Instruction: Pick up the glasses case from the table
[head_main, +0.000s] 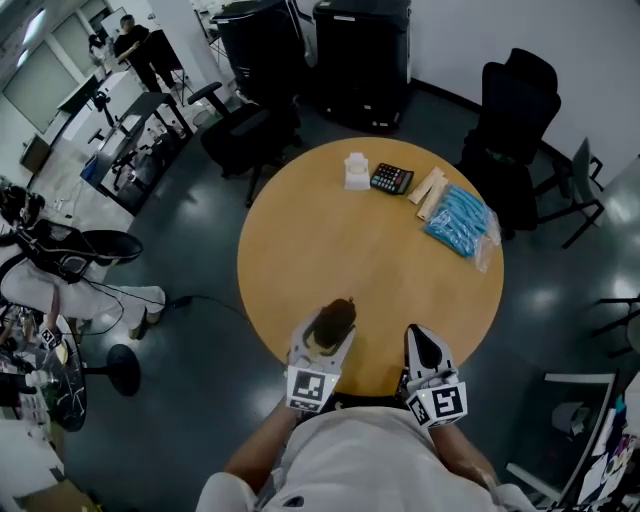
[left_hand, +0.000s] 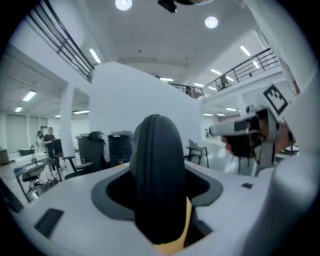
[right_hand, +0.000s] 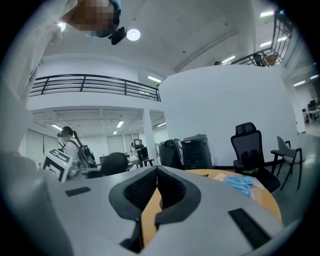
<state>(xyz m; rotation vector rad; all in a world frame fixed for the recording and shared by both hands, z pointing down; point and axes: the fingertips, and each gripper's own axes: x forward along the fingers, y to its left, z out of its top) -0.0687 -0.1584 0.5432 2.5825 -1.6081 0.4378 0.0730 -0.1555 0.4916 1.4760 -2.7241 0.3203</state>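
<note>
Right now we see the round wooden table bare across its middle and left side, with clutter only along the far right rim: a small white box, a calculator, some tan sticks and a blue packet lying close to the edge. Black office chairs stand around the far side, while the dark floor to the left is mostly open. Both of our grippers sit at the near edge, side by side and apart. The glasses case is up in the left gripper, held above the near rim of the table rather than resting on it. From the head view its long axis points away from us, leaning slightly right. From the left gripper view it stands on end, zipper seam running up its length, with a sliver of tabletop showing below. The left jaws stand wide and clamp the dark case between them. The right gripper is empty, its jaw tips meeting.
</note>
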